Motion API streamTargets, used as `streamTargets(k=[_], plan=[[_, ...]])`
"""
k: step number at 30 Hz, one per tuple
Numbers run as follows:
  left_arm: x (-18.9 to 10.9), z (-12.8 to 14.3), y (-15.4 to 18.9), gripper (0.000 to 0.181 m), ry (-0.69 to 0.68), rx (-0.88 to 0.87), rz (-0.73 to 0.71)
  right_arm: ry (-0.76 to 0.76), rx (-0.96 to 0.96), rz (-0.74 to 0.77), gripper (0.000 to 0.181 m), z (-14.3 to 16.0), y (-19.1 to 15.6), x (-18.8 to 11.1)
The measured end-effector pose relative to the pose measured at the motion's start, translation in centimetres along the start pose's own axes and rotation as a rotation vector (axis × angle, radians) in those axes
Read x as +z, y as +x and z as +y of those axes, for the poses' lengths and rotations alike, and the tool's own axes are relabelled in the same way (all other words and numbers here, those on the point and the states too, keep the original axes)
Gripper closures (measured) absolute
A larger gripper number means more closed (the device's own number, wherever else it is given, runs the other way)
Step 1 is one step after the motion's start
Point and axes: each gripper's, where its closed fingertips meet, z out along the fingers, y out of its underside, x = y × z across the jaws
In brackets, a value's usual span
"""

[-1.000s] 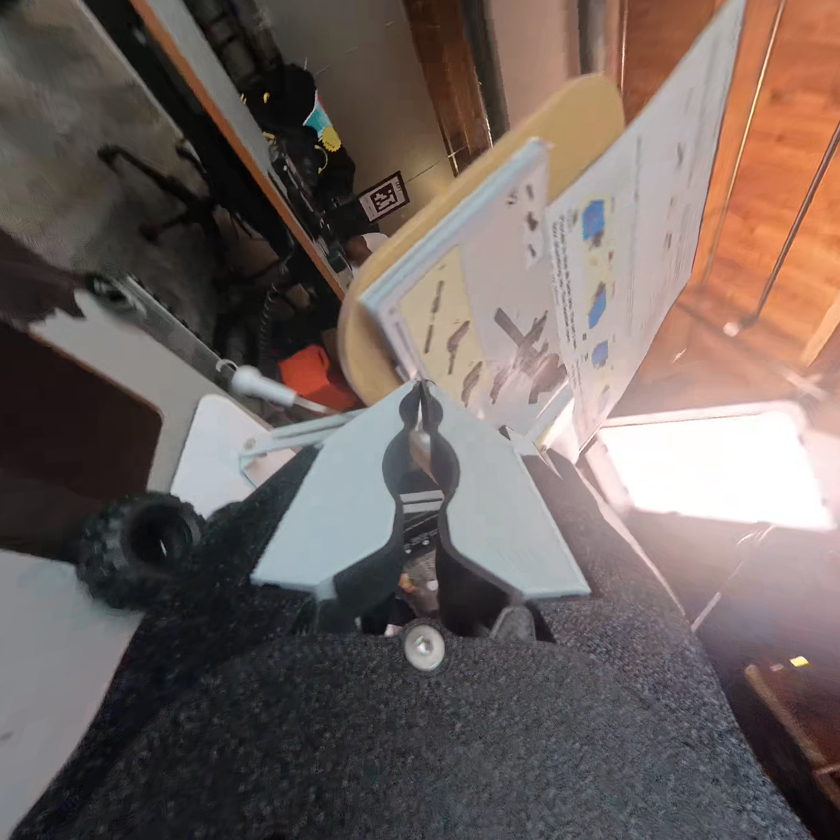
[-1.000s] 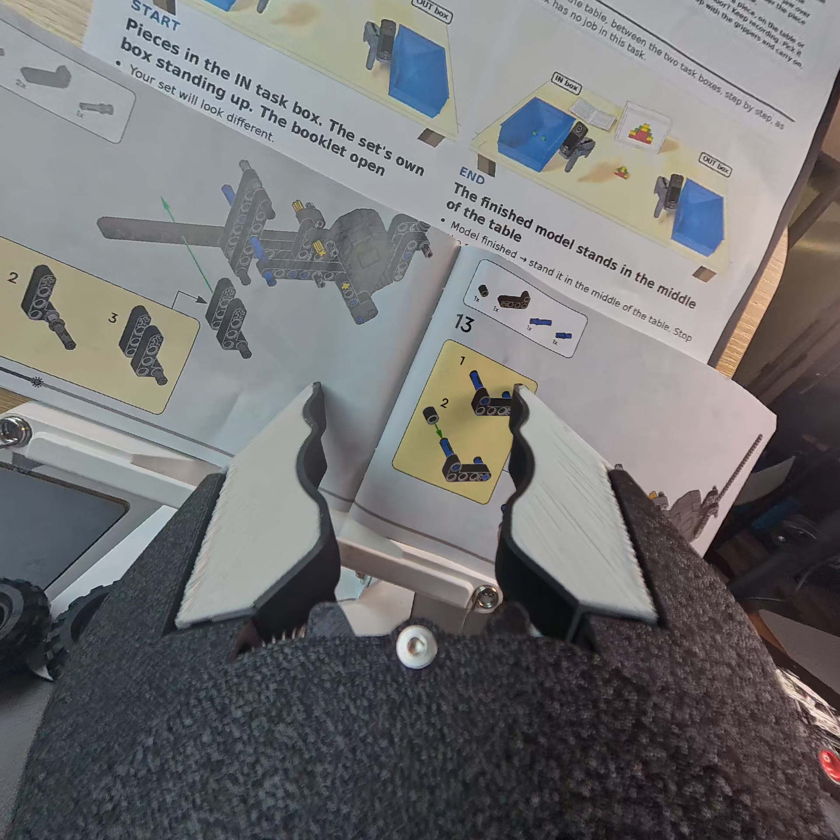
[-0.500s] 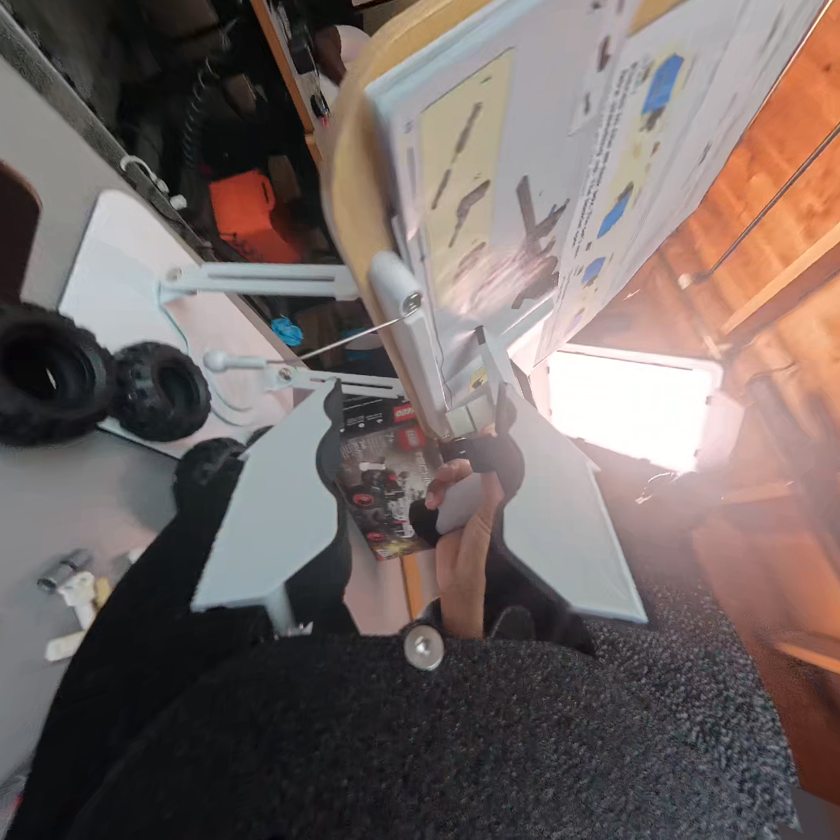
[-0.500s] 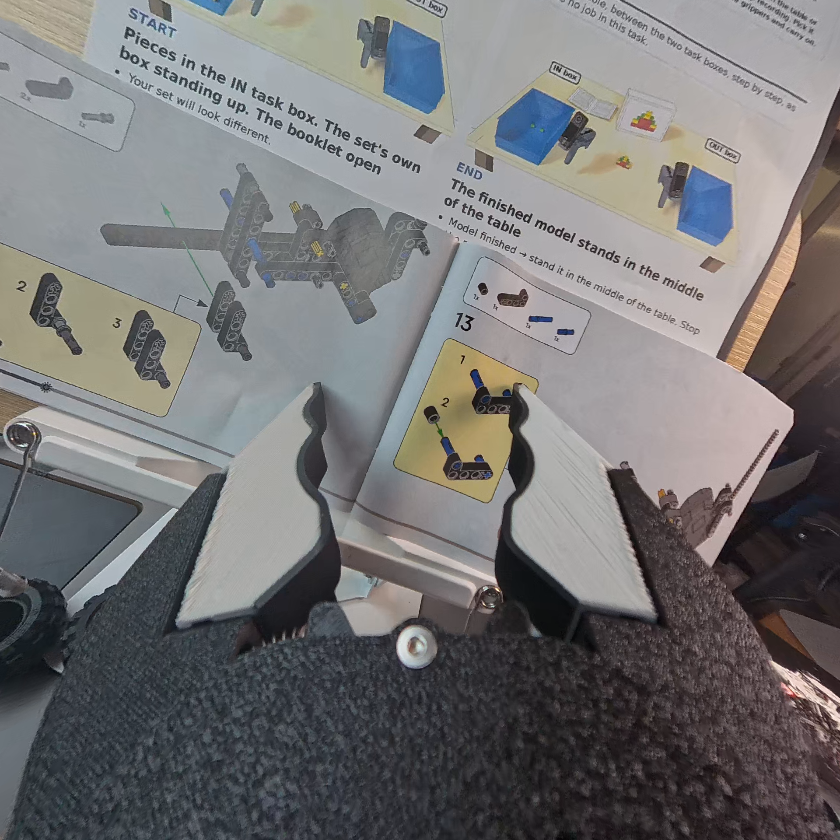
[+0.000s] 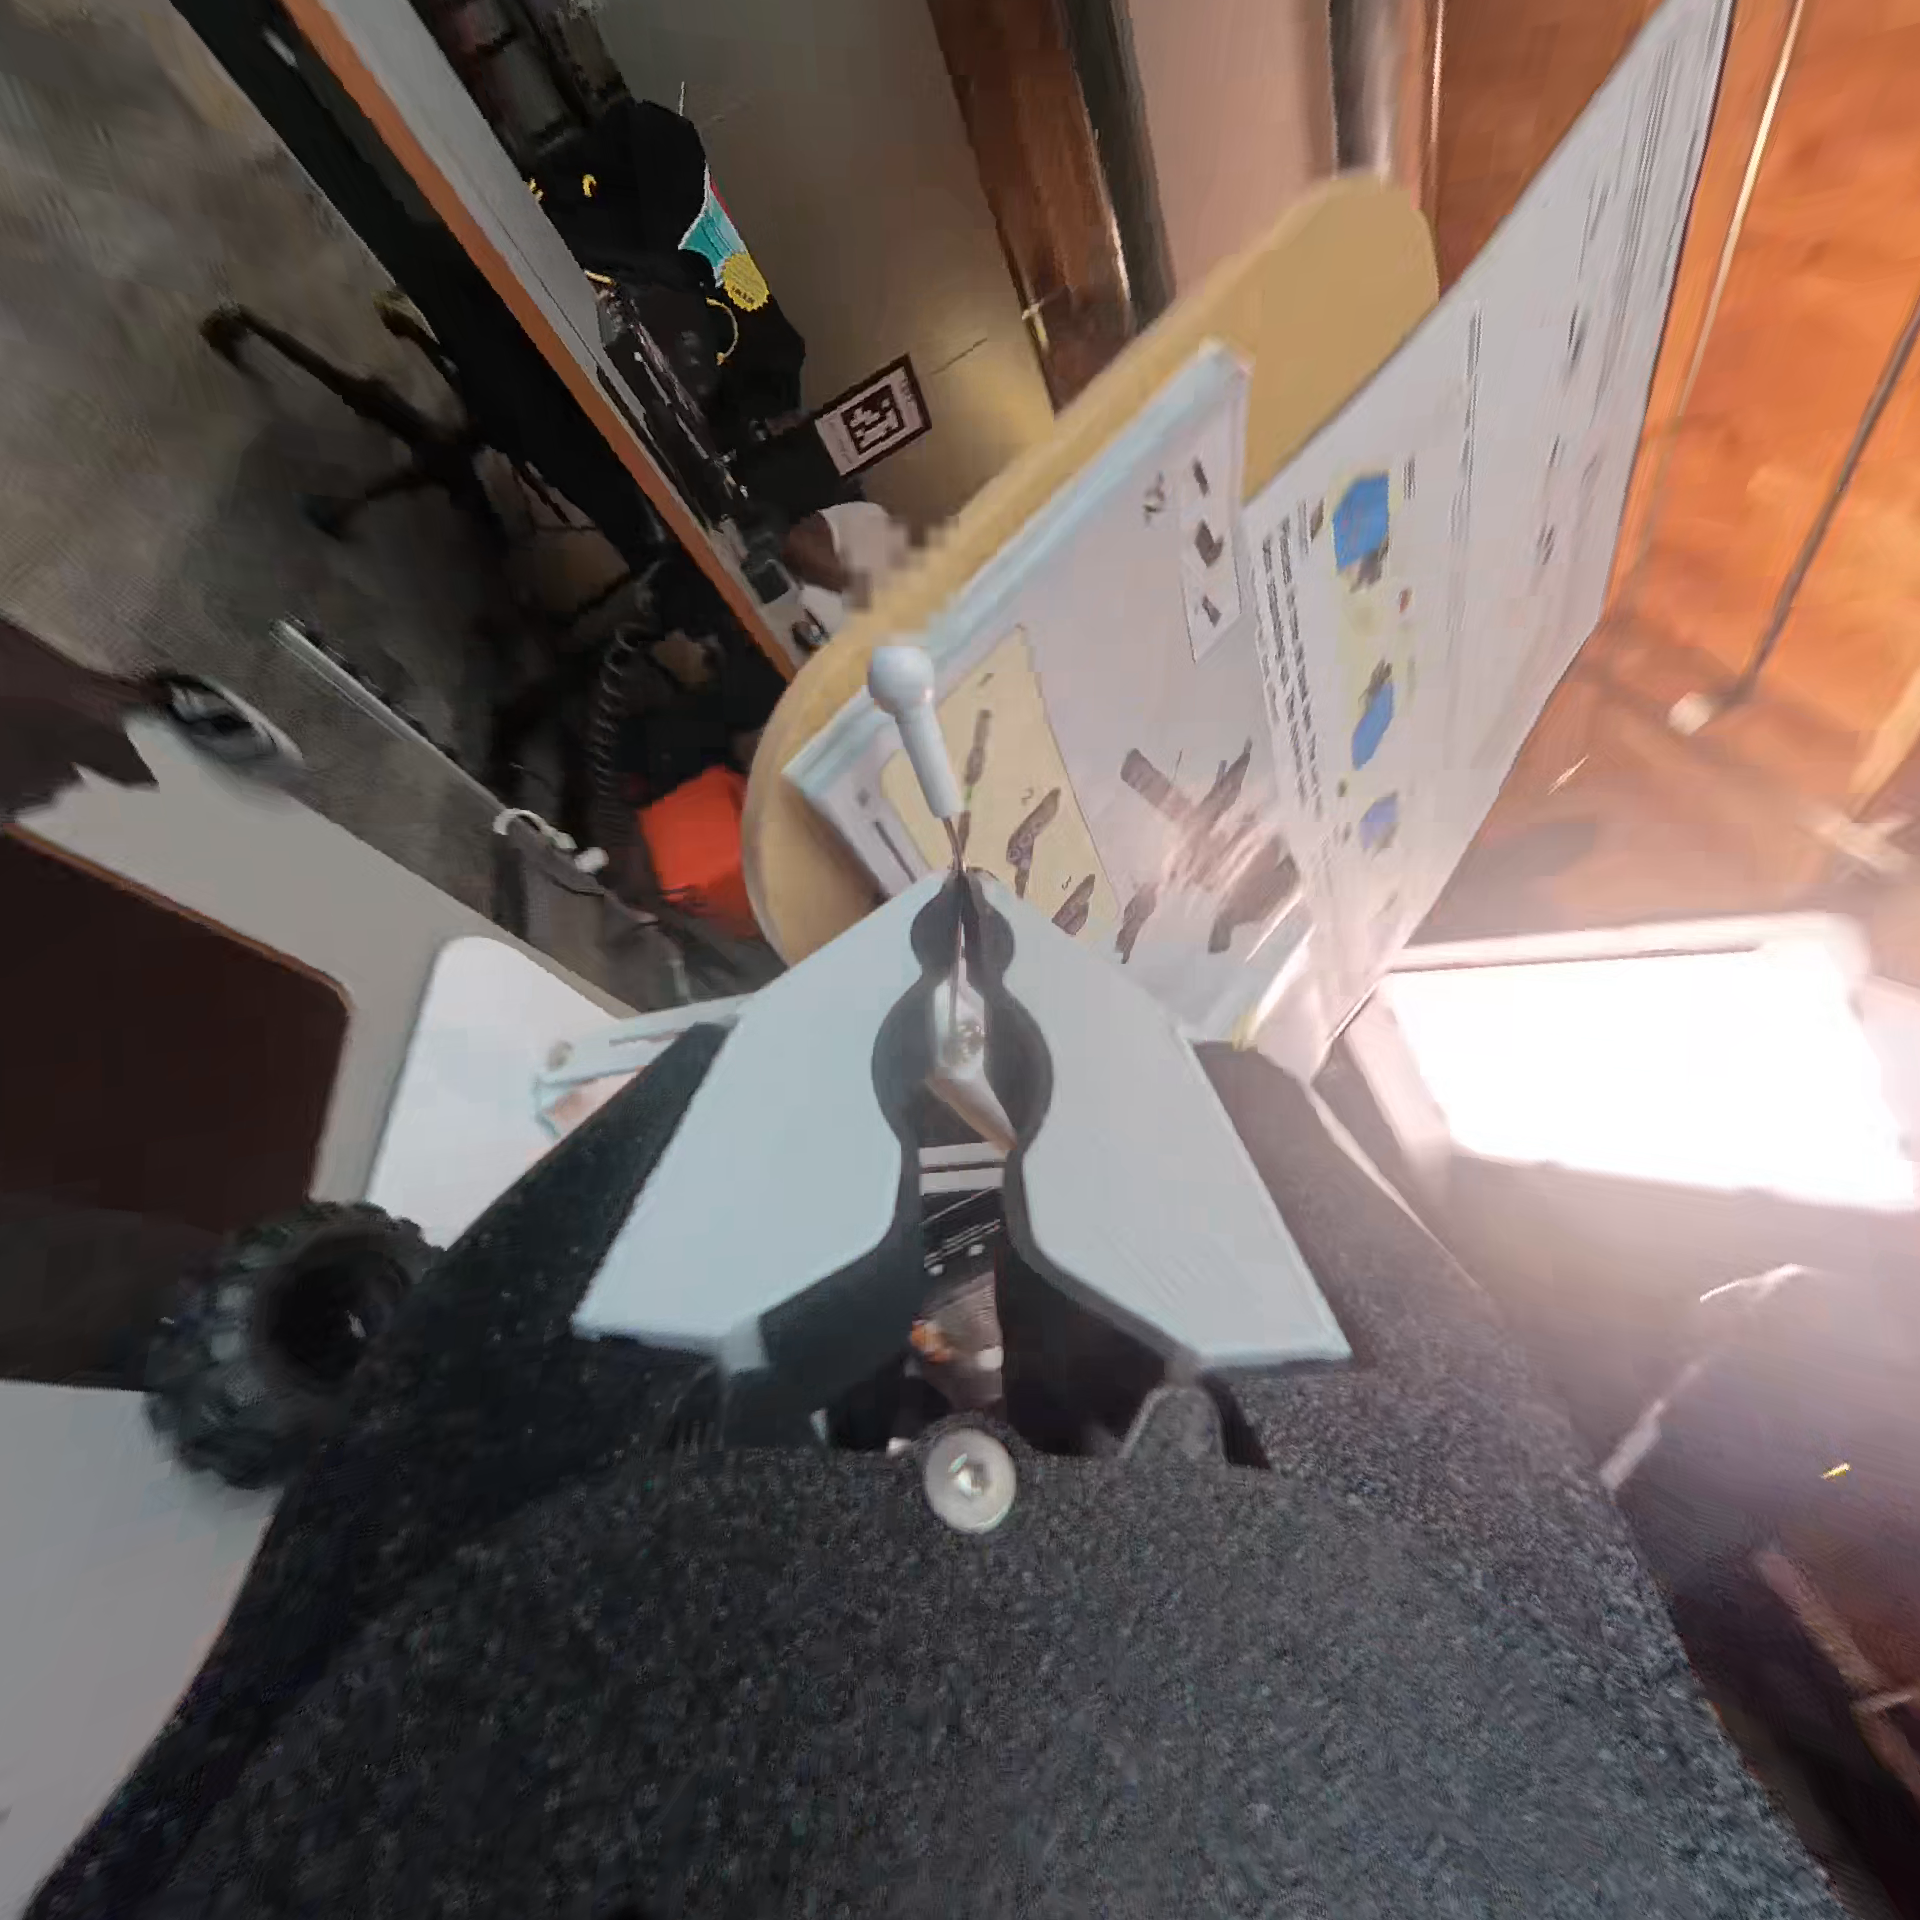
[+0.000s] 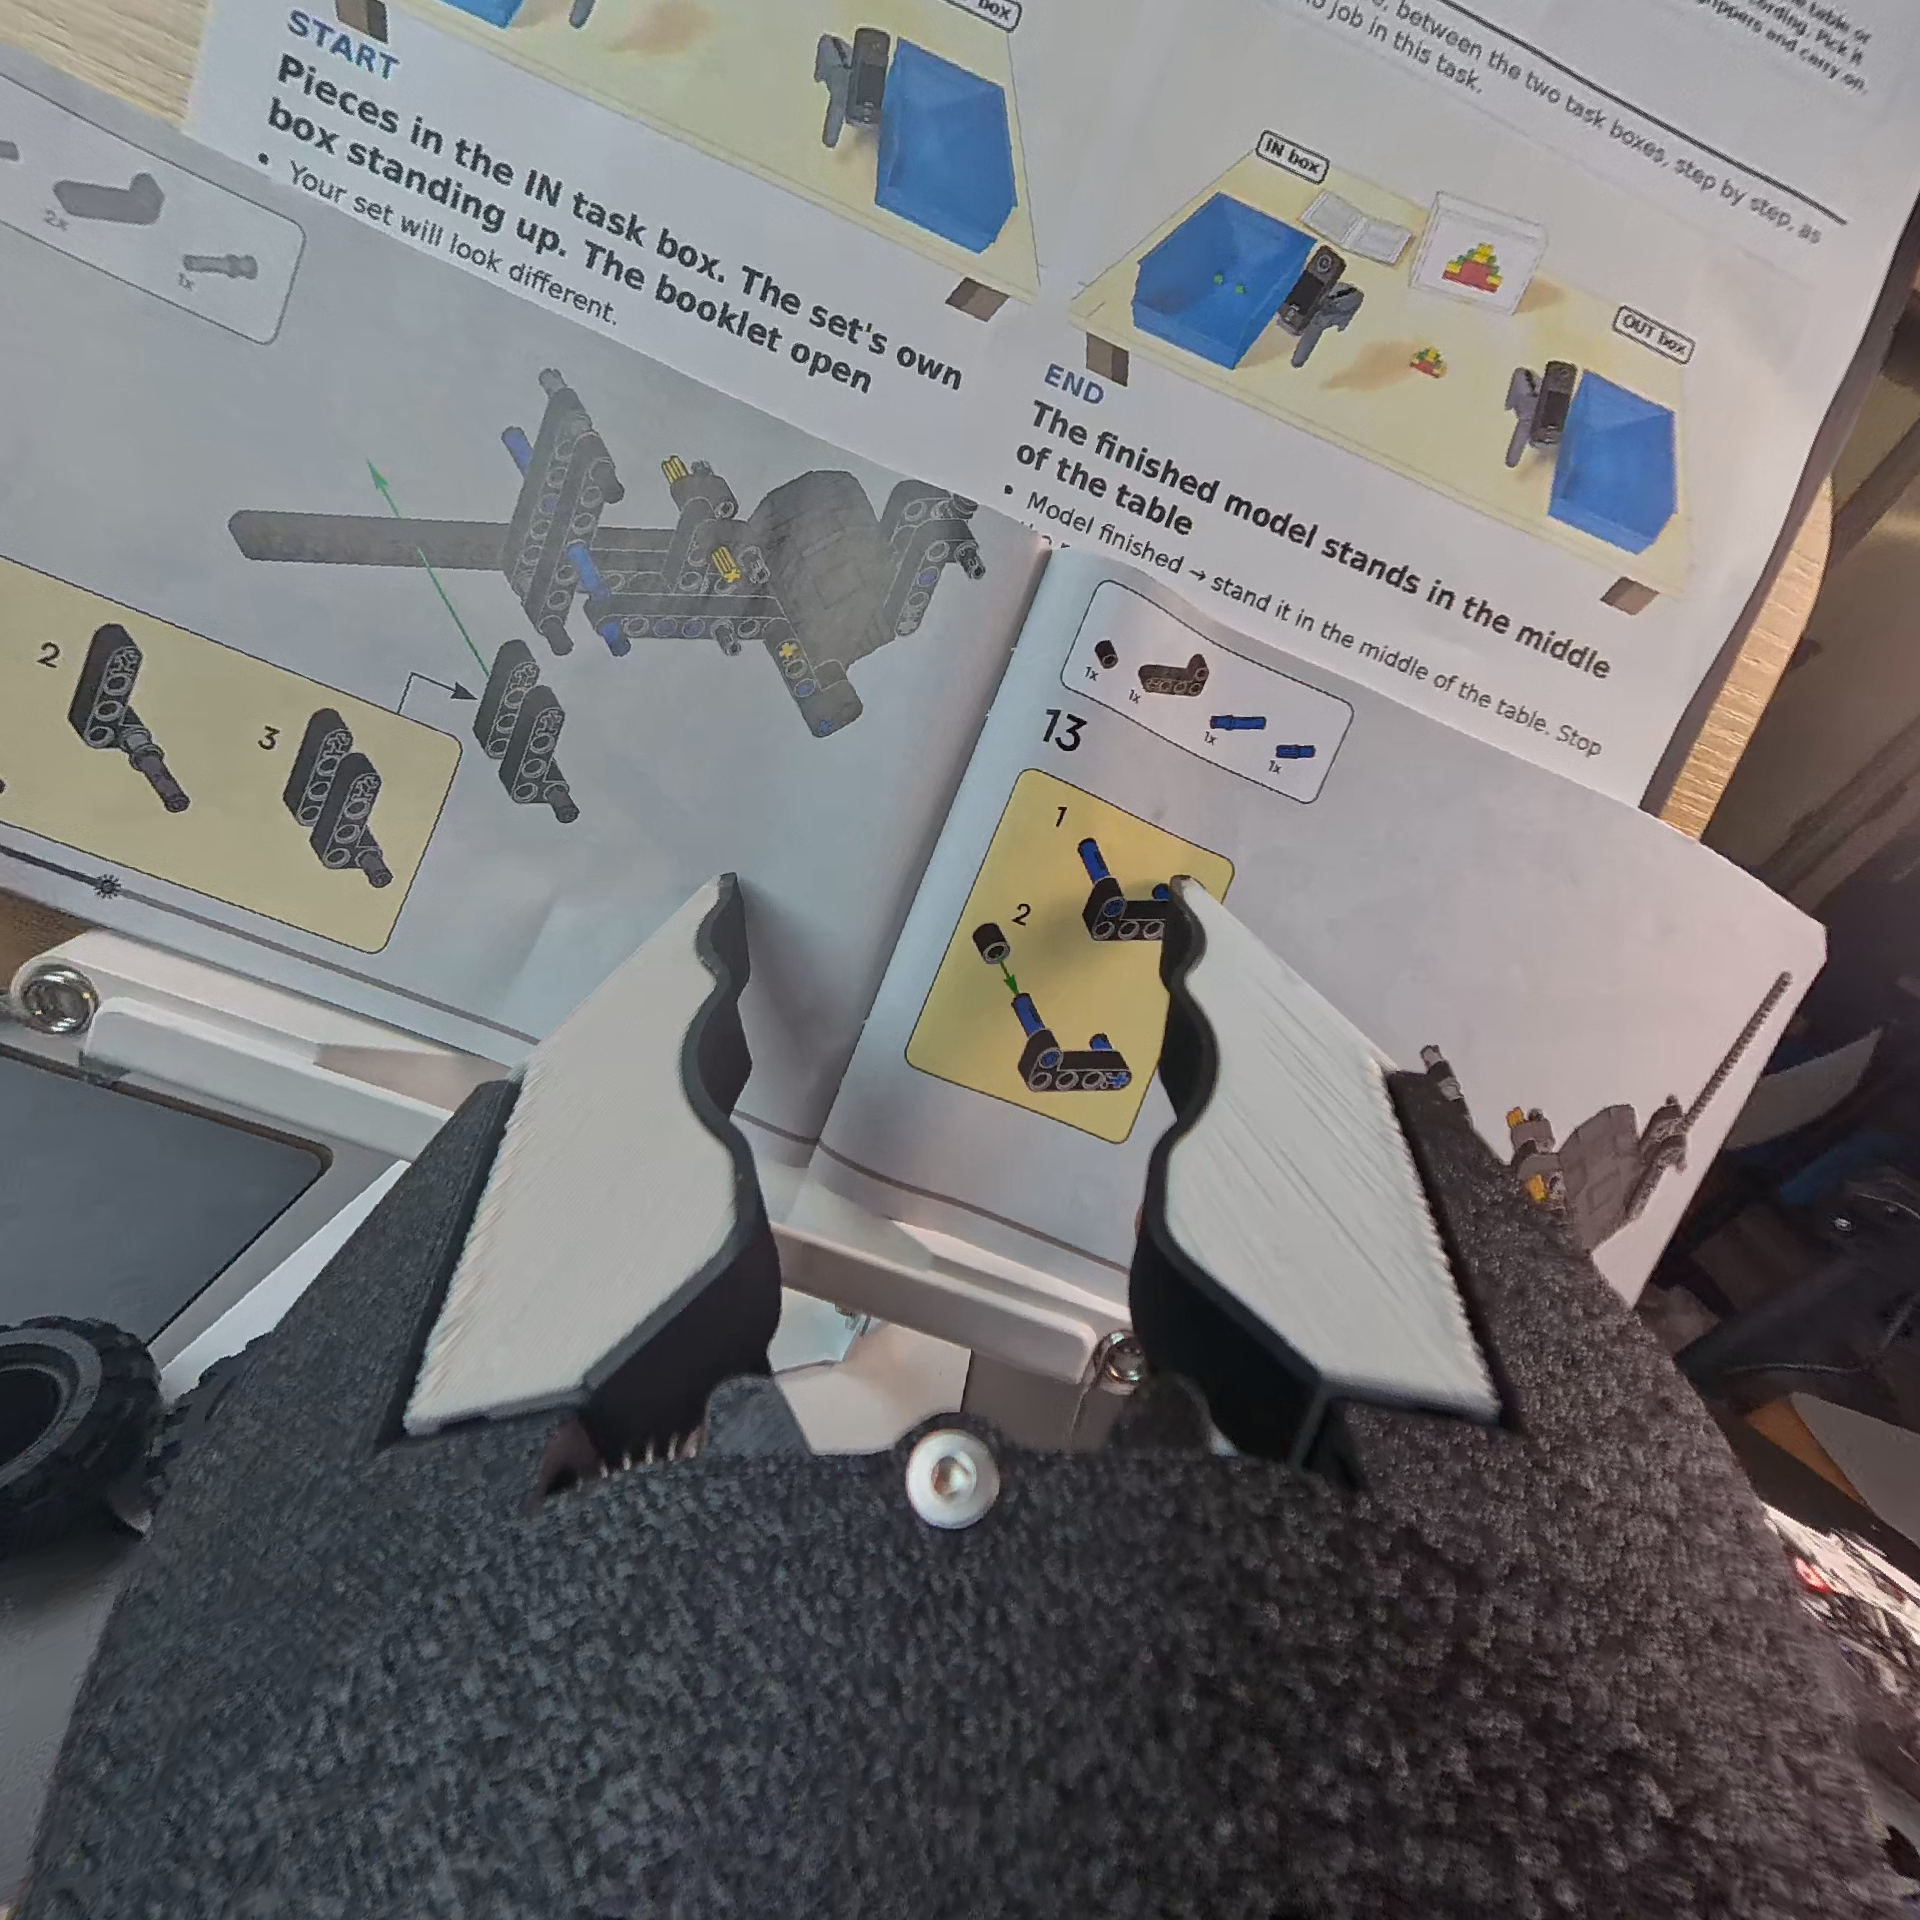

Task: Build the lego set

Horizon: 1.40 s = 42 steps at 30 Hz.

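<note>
In the left wrist view my left gripper point(image 5: 961, 888) is shut on the thin wire of the book stand's page-holder arm point(image 5: 920, 727), whose white knob sticks up past the fingertips. The open instruction booklet point(image 5: 1101, 727) leans on the round wooden stand board point(image 5: 1320, 270) just behind. In the right wrist view my right gripper point(image 6: 956, 894) is open and empty. It hovers close in front of the booklet point(image 6: 727, 727), with the fold between its fingers. No loose brick is in either grasp.
A printed task sheet point(image 6: 1247, 312) hangs over the booklet's top and also shows in the left wrist view point(image 5: 1455, 520). The stand's white ledge point(image 6: 260, 1049) runs under the pages. Black tyres lie on the white table at the left point(image 6: 62, 1423) point(image 5: 291, 1340). A bright panel point(image 5: 1642, 1060) glares at the right.
Half a second ago my left gripper was open near the stand's ledge; now its pads have come together on the page-holder wire. My right gripper has stayed open and barely moved.
</note>
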Motion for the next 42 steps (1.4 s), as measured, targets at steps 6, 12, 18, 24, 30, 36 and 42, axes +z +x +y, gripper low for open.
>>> streamTargets(k=[6,12,18,24,30,36,42], plan=[[3.0,2.9,4.2,0.179,-0.252,0.821,-0.051,0.003,0.008,-0.017,0.107,0.2,-0.2,0.0],[3.8,9.4,3.3,0.177,-0.626,1.652,0.051,0.007,0.011,-0.045,0.105,0.2,0.0,0.0],[3.9,9.0,3.2,0.175,-0.673,1.716,0.029,0.009,0.026,-0.095,0.096,0.6,0.8,-0.7],[4.0,8.8,2.8,0.176,-0.662,1.757,0.047,0.053,0.232,-0.074,0.095,2.7,7.7,-3.3],[4.1,8.6,2.6,0.177,-0.691,1.808,0.096,-0.025,0.292,-0.277,0.126,7.2,7.9,-6.2],[4.3,8.6,2.5,0.177,-0.686,1.8,0.095,-0.097,-0.066,-0.362,0.13,11.2,1.5,-5.7],[4.2,8.6,2.4,0.179,-0.69,1.777,0.056,-0.09,-0.359,-0.049,0.178,10.5,6.3,-4.9]])
